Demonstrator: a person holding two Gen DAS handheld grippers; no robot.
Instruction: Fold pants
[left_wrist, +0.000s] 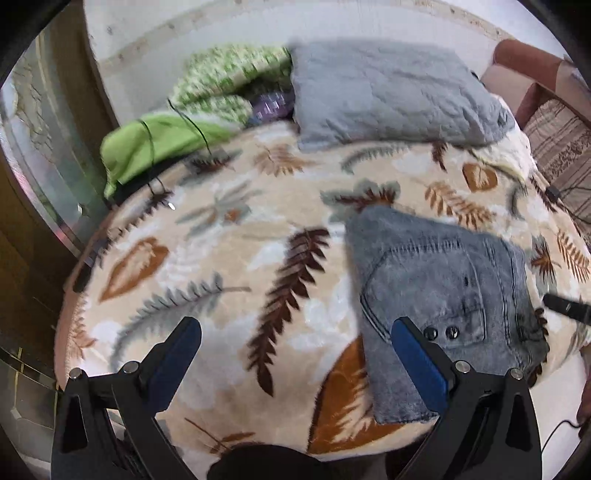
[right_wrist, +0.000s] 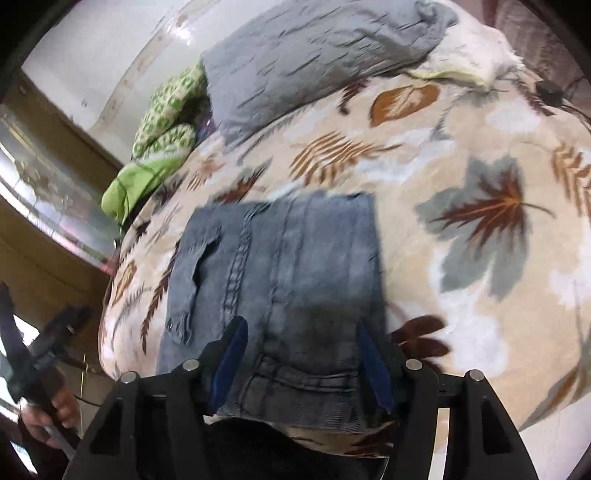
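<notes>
The grey denim pants (left_wrist: 443, 295) lie folded into a compact rectangle on the leaf-patterned blanket (left_wrist: 229, 258), back pocket facing up. My left gripper (left_wrist: 295, 328) is open and empty, hovering over the blanket just left of the pants. In the right wrist view the pants (right_wrist: 280, 273) lie straight ahead, waistband nearest. My right gripper (right_wrist: 299, 332) is open above the waistband end and holds nothing. A tip of the right gripper shows in the left wrist view (left_wrist: 565, 306), and the left gripper in the person's hand shows in the right wrist view (right_wrist: 44, 350).
A grey quilted pillow (left_wrist: 388, 96) and green patterned bedding (left_wrist: 221, 81) lie at the head of the bed. A bright green cloth (left_wrist: 155, 144) with a thin black cable lies at the far left. A window and wooden frame are on the left, and a sofa (left_wrist: 554, 129) is at the right.
</notes>
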